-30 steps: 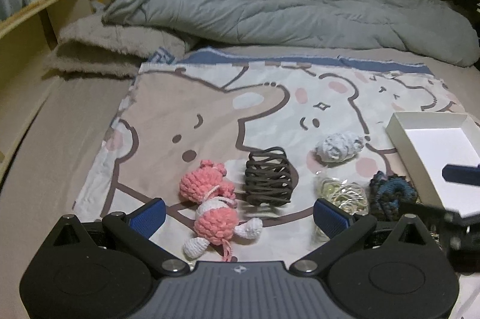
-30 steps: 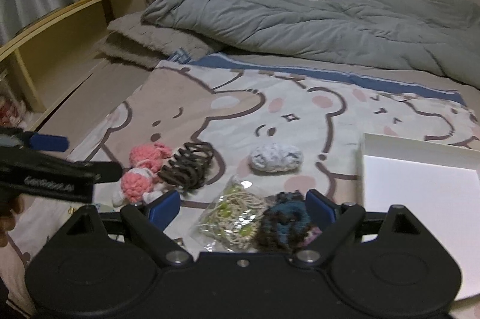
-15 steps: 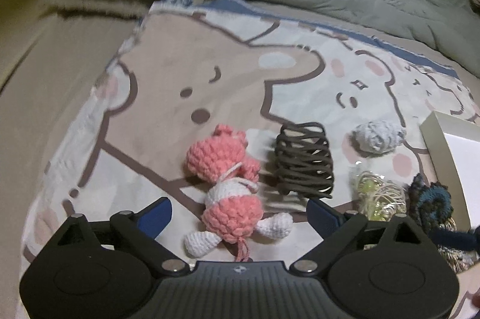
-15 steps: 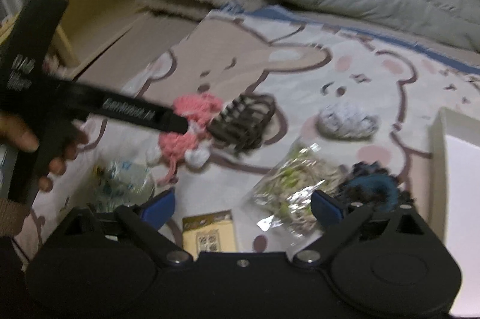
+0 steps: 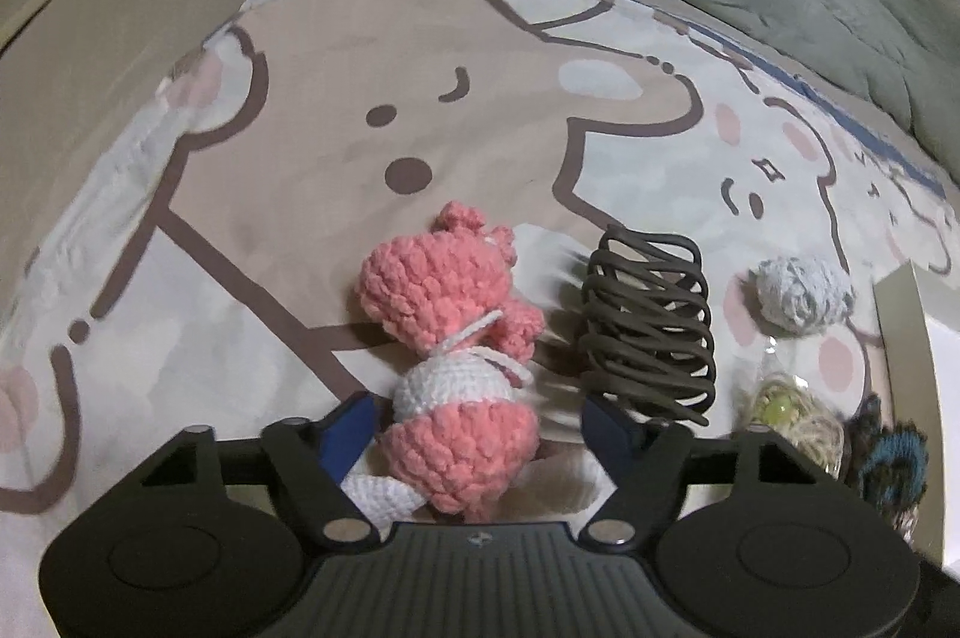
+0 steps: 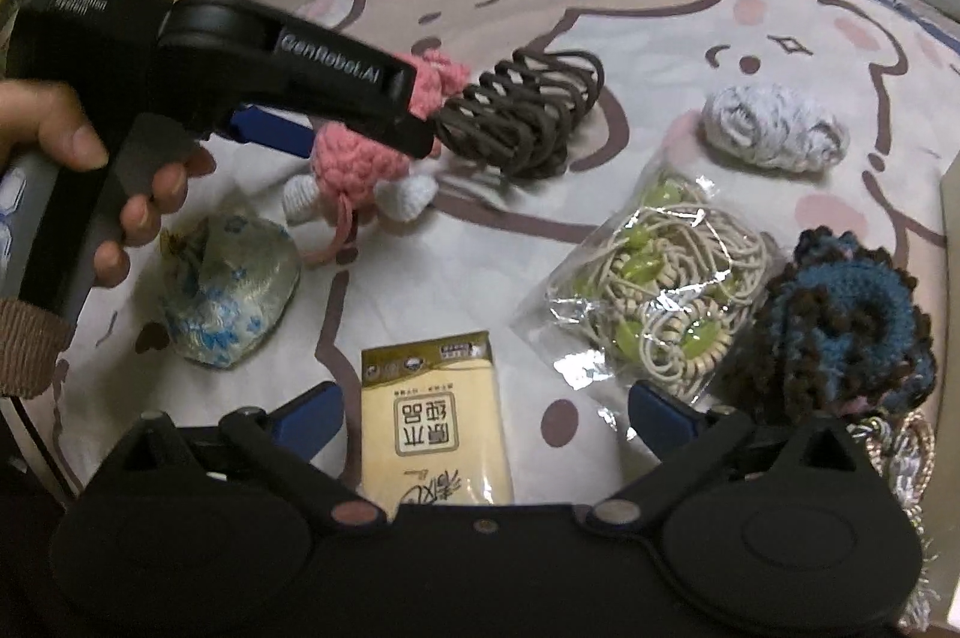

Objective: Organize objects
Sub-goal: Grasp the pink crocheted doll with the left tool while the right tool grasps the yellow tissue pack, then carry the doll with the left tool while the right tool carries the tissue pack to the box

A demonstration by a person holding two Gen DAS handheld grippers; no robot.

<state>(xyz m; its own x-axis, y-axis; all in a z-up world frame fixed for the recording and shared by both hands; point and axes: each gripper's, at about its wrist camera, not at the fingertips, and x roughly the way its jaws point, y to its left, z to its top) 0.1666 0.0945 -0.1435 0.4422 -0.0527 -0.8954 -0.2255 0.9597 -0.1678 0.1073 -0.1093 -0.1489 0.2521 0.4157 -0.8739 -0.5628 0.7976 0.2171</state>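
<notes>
A pink and white crochet doll lies on the cartoon-print bed sheet. My left gripper is open, with its blue fingers on either side of the doll's lower body; whether they touch it I cannot tell. In the right wrist view the left gripper reaches over the doll. My right gripper is open and empty, low over a yellow packet.
A brown coiled hair clip lies right of the doll. A grey-white scrunchie, a bag of beaded cords, a dark blue crochet scrunchie and a blue-white pouch lie around. A white box edge is at far right.
My left gripper has moved forward and down until its open fingers flank the doll. My right gripper has dropped lower and closer to the sheet, bringing the yellow packet between its fingers.
</notes>
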